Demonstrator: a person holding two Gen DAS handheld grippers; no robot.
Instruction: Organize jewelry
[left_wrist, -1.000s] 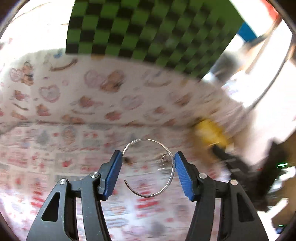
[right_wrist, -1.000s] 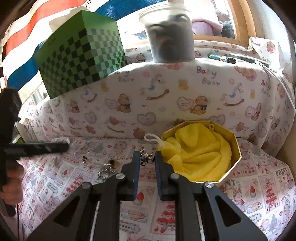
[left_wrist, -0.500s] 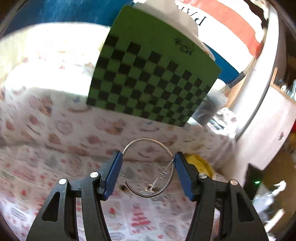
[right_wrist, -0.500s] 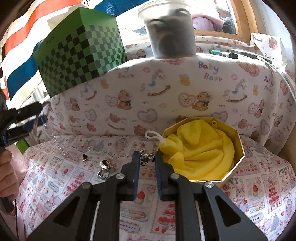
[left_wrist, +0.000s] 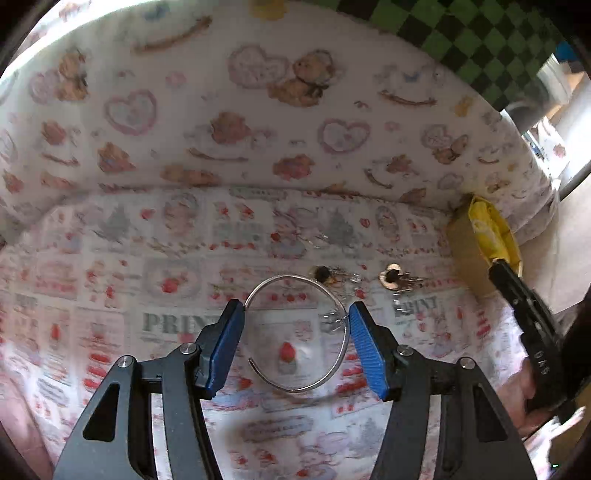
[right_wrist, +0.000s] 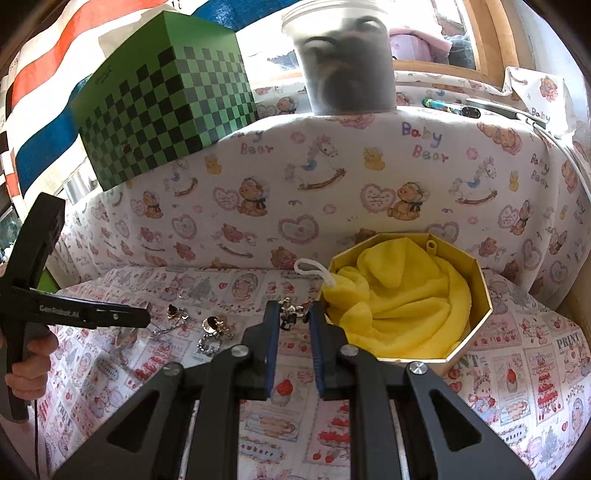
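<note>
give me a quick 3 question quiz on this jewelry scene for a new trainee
1. True or false: the left gripper holds an open silver bangle between its blue pads.
2. What lines the octagonal box? A) yellow cloth B) black foam C) nothing
3. Fill in: the right gripper is closed on a small ____ piece of jewelry.

Key
1. True
2. A, the yellow cloth
3. silver. The piece is too small to tell what kind it is.
</note>
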